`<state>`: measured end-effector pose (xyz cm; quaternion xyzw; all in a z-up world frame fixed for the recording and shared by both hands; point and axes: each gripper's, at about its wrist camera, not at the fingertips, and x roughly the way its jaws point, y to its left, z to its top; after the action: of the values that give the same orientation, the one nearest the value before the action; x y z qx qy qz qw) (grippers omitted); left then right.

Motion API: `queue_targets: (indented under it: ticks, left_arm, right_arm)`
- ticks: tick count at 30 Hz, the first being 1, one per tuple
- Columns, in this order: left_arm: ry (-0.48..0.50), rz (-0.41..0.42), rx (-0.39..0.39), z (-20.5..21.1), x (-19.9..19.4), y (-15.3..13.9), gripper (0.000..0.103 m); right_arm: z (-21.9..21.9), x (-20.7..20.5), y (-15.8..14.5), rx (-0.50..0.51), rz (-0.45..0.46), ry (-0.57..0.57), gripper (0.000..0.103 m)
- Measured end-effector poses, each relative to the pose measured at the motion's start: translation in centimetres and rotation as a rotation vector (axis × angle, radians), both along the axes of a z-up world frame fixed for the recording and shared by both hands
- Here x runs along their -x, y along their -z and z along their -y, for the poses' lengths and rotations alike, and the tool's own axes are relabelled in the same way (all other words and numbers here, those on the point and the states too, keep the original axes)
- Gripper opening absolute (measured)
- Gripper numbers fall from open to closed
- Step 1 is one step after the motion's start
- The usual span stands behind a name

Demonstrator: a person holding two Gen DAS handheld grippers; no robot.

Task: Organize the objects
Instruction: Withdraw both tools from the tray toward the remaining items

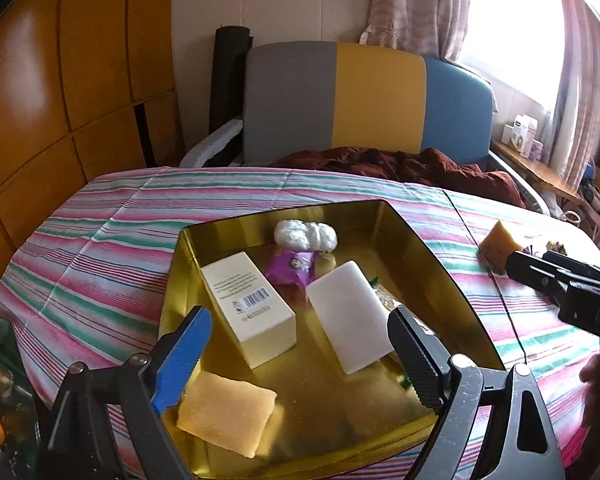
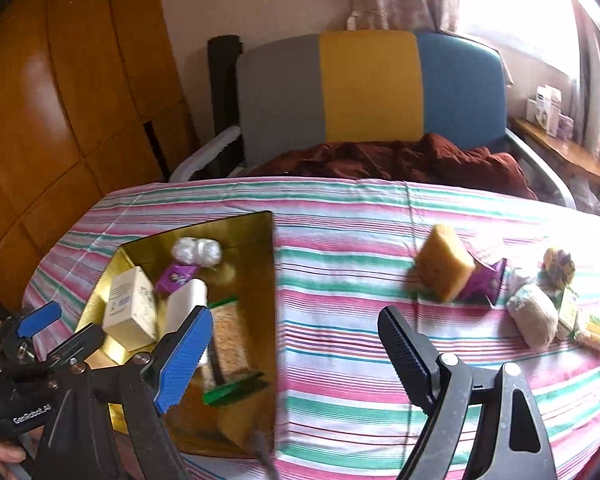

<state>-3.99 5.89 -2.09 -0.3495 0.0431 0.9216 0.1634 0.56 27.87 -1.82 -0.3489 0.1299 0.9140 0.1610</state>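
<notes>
Beside the gold tray, on its right, a sponge waits on the counter. Both the left gripper and right gripper hold their fingers wide, empty. Fetching comes next, probably: reach right, close on the sponge.

Tricolour chair, brown blanket, curtains

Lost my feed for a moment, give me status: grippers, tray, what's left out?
Left gripper open, over gold tray. Right gripper open, empty, above striped cloth. Yellow sponge and packets outside tray. Nothing blocking.
</notes>
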Motion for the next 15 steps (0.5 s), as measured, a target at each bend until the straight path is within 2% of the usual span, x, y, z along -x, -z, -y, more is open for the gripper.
queue_targets:
  ticks: [7, 15]
  left_arm:
    - [0.040, 0.023, 0.003, -1.2, -0.2, 0.7, 0.090]
    - [0.108, 0.049, -0.010, -2.4, -0.4, 0.9, 0.090]
  right_arm:
    - [-2.5, -0.9, 0.7, 0.003, 0.021, 0.057, 0.086]
    - [-8.8, -2.8, -0.1, 0.005, 0.027, 0.170, 0.089]
